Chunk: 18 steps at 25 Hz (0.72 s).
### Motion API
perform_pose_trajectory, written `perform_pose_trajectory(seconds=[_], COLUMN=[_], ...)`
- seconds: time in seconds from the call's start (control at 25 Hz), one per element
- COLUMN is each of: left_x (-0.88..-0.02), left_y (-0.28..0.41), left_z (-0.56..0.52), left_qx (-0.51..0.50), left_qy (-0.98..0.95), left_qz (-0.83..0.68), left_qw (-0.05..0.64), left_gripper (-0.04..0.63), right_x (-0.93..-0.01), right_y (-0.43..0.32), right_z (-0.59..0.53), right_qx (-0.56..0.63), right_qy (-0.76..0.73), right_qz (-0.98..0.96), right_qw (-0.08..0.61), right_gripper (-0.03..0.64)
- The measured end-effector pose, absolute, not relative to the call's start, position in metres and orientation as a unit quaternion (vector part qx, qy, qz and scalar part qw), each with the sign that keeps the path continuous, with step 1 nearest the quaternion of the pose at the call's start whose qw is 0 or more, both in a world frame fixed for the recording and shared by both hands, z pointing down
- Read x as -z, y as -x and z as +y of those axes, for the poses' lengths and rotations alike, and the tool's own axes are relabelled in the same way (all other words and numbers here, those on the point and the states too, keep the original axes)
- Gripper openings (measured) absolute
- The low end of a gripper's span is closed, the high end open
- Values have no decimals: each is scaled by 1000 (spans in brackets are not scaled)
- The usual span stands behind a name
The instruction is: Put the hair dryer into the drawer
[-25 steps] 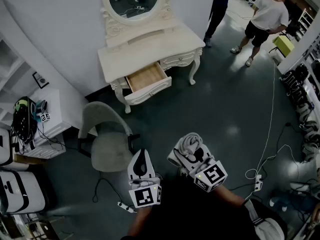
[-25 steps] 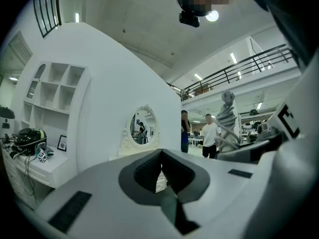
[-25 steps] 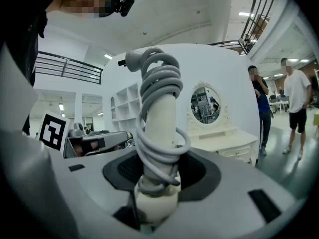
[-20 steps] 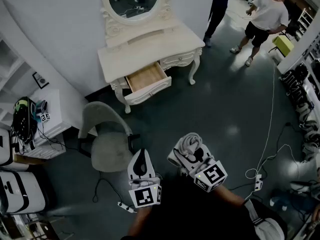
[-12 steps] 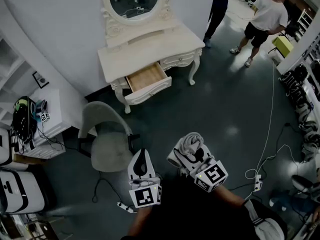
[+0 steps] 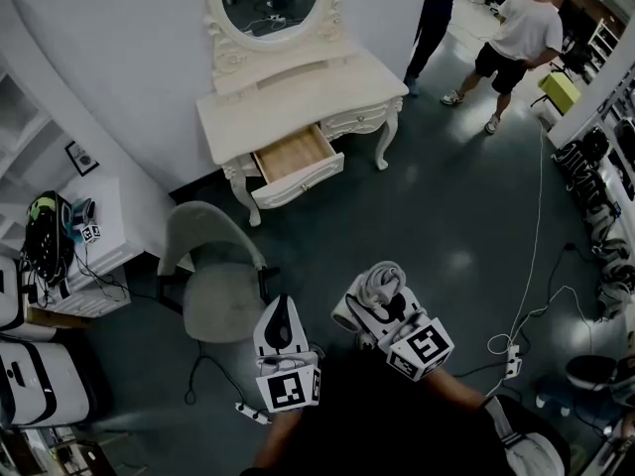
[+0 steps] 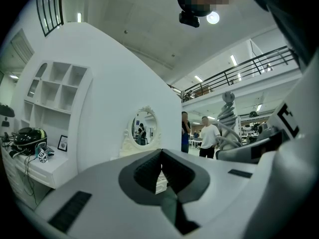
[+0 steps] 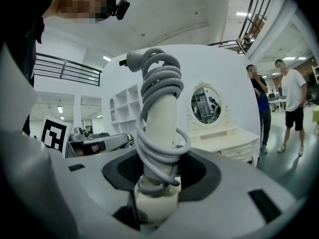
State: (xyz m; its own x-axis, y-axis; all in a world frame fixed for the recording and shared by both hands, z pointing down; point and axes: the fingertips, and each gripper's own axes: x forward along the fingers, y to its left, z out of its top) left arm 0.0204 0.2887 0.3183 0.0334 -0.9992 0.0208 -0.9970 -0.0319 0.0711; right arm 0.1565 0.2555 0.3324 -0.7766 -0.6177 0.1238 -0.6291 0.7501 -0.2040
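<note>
Right claw (image 8: 158, 180) holds just as it did a second ago, its jaws set wide around the handle of the hair dryer (image 8: 160, 108), whose grey cord is coiled round that handle. Left claw (image 7: 160, 169) is pinched together with nothing in it and has not stirred either. Almost nothing has changed: only the person in the white shirt (image 6: 518, 30) has stepped along the far floor, and the head view has nudged a little. So the carry has not advanced; I judge the dryer has the whole walk ahead of it, past the chair (image 6: 213, 284), to the counter (image 6: 298, 102). 1 drawer (image 6: 303, 181) stands pulled out under that counter, well apart from both claws, and its wooden bottom looks bare from here
</note>
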Motion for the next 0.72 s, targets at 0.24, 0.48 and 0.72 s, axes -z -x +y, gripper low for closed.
perform_pose_trajectory(seconds=[0.24,0.48,0.72], left_x=[-318,-321,-323], left_y=[2,24,42], left_z=[289,290,294], left_qx=[18,18,18], left_qy=[-722,-735,-745], left_qz=[-691,-677,-666], left_qw=[35,37,35], left_gripper=[23,23,23], right_x=[-330,-329,-329], right_y=[-137,-117,-100], right_z=[256,256,258], right_qx=[-115,-113,-107], right_qy=[-344,-363,-378], right_qz=[-932,-925,-920], right_qw=[24,22,20], right_gripper=[196,196,196])
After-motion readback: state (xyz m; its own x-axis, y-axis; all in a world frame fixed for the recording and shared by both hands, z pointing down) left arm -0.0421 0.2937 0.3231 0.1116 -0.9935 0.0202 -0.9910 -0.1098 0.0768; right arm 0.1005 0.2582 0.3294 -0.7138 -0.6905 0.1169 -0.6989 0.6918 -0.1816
